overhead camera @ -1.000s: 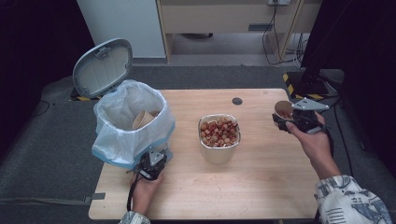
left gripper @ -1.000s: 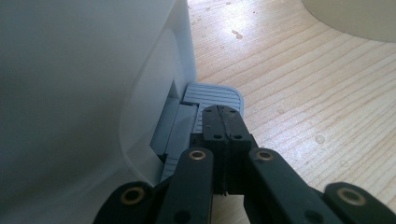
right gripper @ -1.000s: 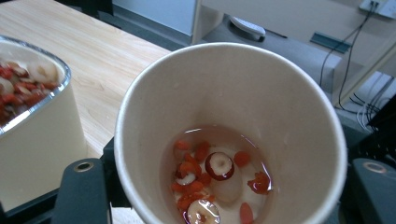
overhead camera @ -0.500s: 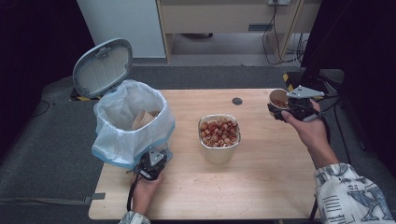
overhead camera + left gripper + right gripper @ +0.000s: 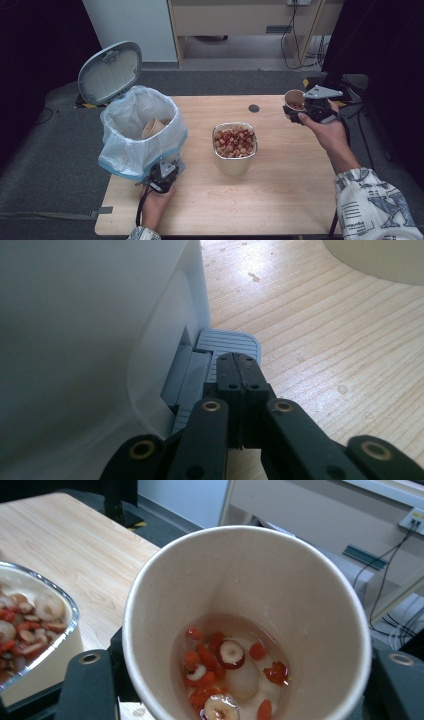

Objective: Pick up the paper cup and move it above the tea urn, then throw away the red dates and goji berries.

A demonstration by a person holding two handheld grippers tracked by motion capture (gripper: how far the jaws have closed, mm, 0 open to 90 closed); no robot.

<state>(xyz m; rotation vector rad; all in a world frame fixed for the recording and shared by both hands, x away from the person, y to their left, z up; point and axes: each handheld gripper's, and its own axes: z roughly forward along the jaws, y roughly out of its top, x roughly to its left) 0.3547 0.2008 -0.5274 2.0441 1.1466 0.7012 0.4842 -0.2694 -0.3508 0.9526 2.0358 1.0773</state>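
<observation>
A white pedal bin [image 5: 142, 150] with a plastic liner stands at the table's left, its grey lid [image 5: 109, 71] up. My left gripper [image 5: 164, 176] is shut, with nothing between its jaws. Its tips [image 5: 239, 371] rest on the bin's grey ribbed pedal [image 5: 231, 341]. My right gripper [image 5: 306, 109] hangs over the table's far right, shut on a paper cup [image 5: 294, 100]. The cup [image 5: 260, 575] is upright and holds red berries and pale slices [image 5: 230, 670] in a little liquid. A steel bowl [image 5: 235, 164] of the same fruit pieces stands mid-table.
Another paper cup [image 5: 152, 127] lies inside the bin liner. A dark round hole [image 5: 254, 108] marks the table's far edge. Bare wood [image 5: 280, 200] lies in front of the bowl. Cables and a cabinet stand beyond the table.
My right gripper has risen and drifted a little left and away with the cup. The left gripper has stayed on the pedal.
</observation>
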